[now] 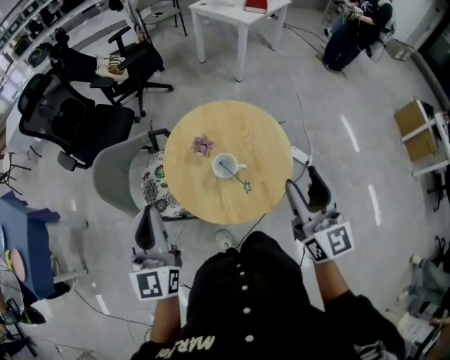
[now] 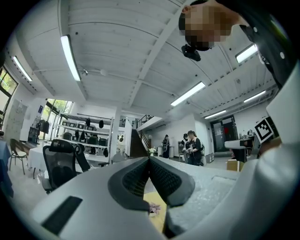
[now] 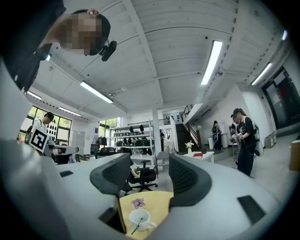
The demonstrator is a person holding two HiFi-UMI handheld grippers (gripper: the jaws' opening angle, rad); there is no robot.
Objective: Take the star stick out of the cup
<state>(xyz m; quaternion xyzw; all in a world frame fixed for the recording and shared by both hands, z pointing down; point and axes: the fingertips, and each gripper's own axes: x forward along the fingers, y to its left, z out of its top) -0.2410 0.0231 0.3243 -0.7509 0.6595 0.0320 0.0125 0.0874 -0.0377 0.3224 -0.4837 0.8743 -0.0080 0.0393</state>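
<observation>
A white cup [image 1: 226, 167] stands near the middle of the round wooden table [image 1: 260, 133]. The thin star stick [image 1: 239, 179] leans out of it toward me, its star end over the tabletop. My left gripper [image 1: 145, 223] hangs shut, low and left of the table's near edge, with nothing in it. My right gripper [image 1: 302, 181] is open and empty beside the table's near right edge. In the right gripper view the cup [image 3: 139, 219] and the stick [image 3: 136, 228] show low between the jaws of the right gripper [image 3: 150, 165]. The left gripper [image 2: 149, 160] points up over the table [image 2: 159, 220].
A small pink flower-like thing [image 1: 202, 145] lies left of the cup. A grey chair [image 1: 112, 172] with a patterned cushion [image 1: 156, 184] is tucked at the table's left. Black office chairs [image 1: 70, 116], a white table [image 1: 235, 14], cardboard boxes [image 1: 415, 130] and a seated person [image 1: 355, 28] stand around.
</observation>
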